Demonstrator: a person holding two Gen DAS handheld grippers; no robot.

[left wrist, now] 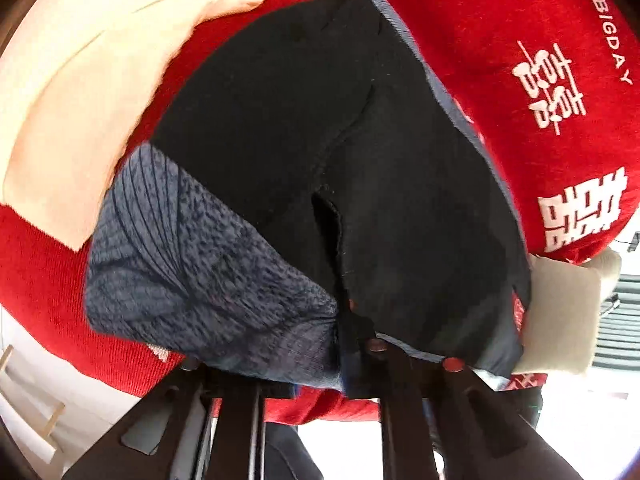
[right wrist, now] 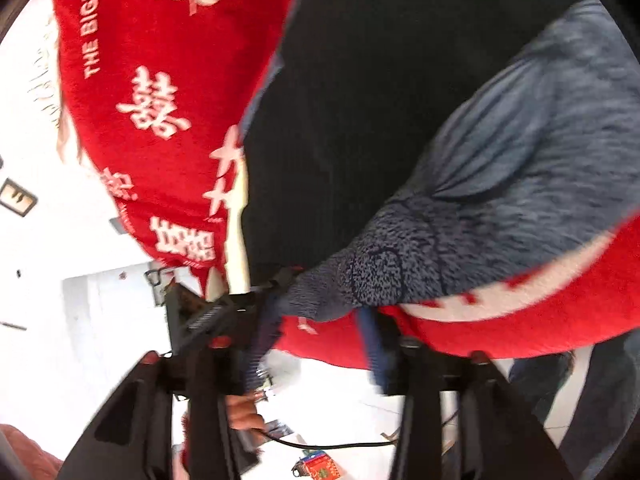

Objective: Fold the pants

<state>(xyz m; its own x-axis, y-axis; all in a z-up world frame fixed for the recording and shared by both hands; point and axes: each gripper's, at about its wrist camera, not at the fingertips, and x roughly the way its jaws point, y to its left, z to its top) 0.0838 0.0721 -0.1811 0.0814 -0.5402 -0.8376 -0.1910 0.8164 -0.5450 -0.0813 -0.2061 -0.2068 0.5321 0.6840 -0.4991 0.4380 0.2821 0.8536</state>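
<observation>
Landmark: red blanket (left wrist: 520, 20) with white characters, spread under everything.
Pants place: pants (left wrist: 280, 140) flat on the red blanket, grey fleece lining (left wrist: 192, 260) turned out at left, black outer cloth at right.
Left gripper (left wrist: 344, 340): clamped on the pants' near edge, at the blanket's near side; cloth gathered into the pinch.
Right gripper (right wrist: 316, 340): jaws partly apart, fleece edge lying across between them above the blanket's near edge; real grip impossible to tell through the blur.
Risk, slipping: likely loss of the right-hand edge on lifting, from a loose or partial bite on thick fleece.
Risk, snagging: possible catch of the red blanket along with the pants, from jaws closing so near its surface.
Risk, skewed fold: uneven crease, from one side held firm and the other not.
Left wrist view only: whole black panel, its seam slit, cream cloth (left wrist: 60, 100) beyond the blanket at left.
Right wrist view only: floor below the blanket's edge, cable (right wrist: 340, 446), small red packet (right wrist: 318, 466).
</observation>
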